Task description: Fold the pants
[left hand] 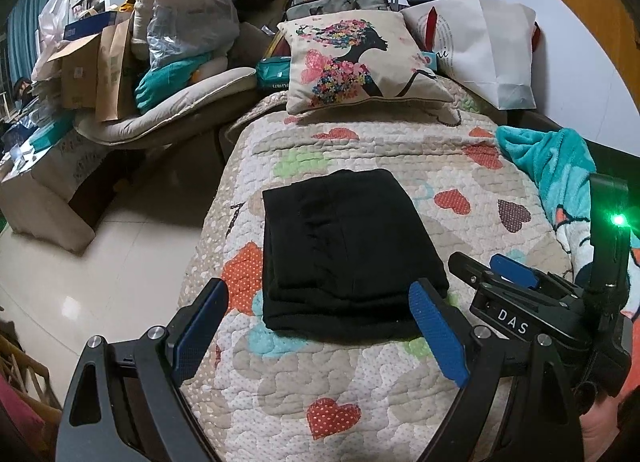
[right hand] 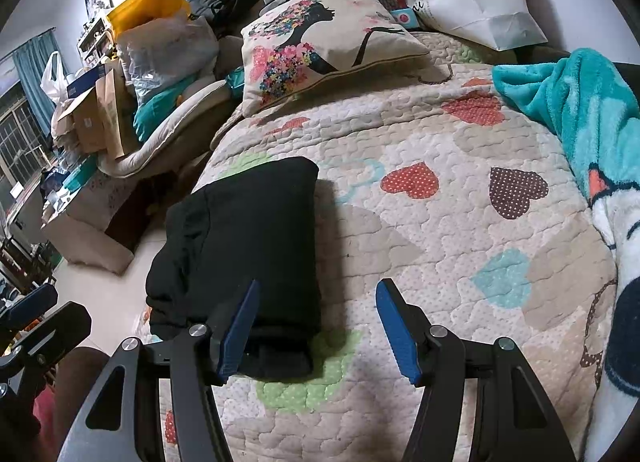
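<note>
The black pants (left hand: 344,246) lie folded into a compact rectangle on the heart-patterned quilt (left hand: 360,394). My left gripper (left hand: 320,326) is open and empty, hovering just in front of the bundle's near edge. The pants also show in the right wrist view (right hand: 244,246), at left centre. My right gripper (right hand: 316,326) is open and empty, its left finger over the bundle's near right corner. The right gripper also appears in the left wrist view (left hand: 496,274), to the right of the pants. Whether either gripper touches the fabric cannot be told.
A floral cushion (left hand: 352,58) and a white paper bag (left hand: 480,42) sit at the bed's far end. A teal blanket (left hand: 560,158) lies along the right. Cluttered boxes and bags (left hand: 120,62) stand left, past the quilt's left edge and tiled floor (left hand: 100,262).
</note>
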### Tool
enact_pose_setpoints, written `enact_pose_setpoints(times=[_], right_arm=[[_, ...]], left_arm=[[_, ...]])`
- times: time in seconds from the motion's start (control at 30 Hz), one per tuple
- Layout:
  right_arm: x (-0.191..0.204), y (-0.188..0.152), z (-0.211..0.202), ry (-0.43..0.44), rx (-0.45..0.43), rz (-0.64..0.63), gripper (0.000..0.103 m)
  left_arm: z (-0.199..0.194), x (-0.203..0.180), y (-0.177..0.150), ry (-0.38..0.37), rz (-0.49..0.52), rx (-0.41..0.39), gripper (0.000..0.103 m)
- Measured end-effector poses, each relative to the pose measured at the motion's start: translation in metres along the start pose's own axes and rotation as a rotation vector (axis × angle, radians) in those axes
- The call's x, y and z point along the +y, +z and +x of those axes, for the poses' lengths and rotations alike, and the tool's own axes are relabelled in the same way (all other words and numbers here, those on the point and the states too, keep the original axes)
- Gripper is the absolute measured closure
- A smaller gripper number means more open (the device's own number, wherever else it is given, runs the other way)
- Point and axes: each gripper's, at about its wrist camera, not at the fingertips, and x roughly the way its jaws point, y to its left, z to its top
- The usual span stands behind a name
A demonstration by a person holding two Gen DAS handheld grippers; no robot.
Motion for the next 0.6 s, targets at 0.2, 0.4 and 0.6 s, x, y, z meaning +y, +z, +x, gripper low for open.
enact_pose_setpoints(times=[0.2,0.4,0.6], right_arm=[[0.001,0.0,0.0,-0.001,0.0,0.0,0.037],[0.001,-0.001,0.001,-0.001,0.003,0.0,0.037],[-0.001,-0.003,0.005,-0.003,0.01,-0.004,0.037]], left_arm=[[0.001,-0.001,-0.001,0.001,0.001,-0.001,0.012],[0.004,0.0,-0.003,-0.002,-0.008,0.011,0.012],[0.014,0.009,-0.002,-0.019,-0.031,0.029,0.012]])
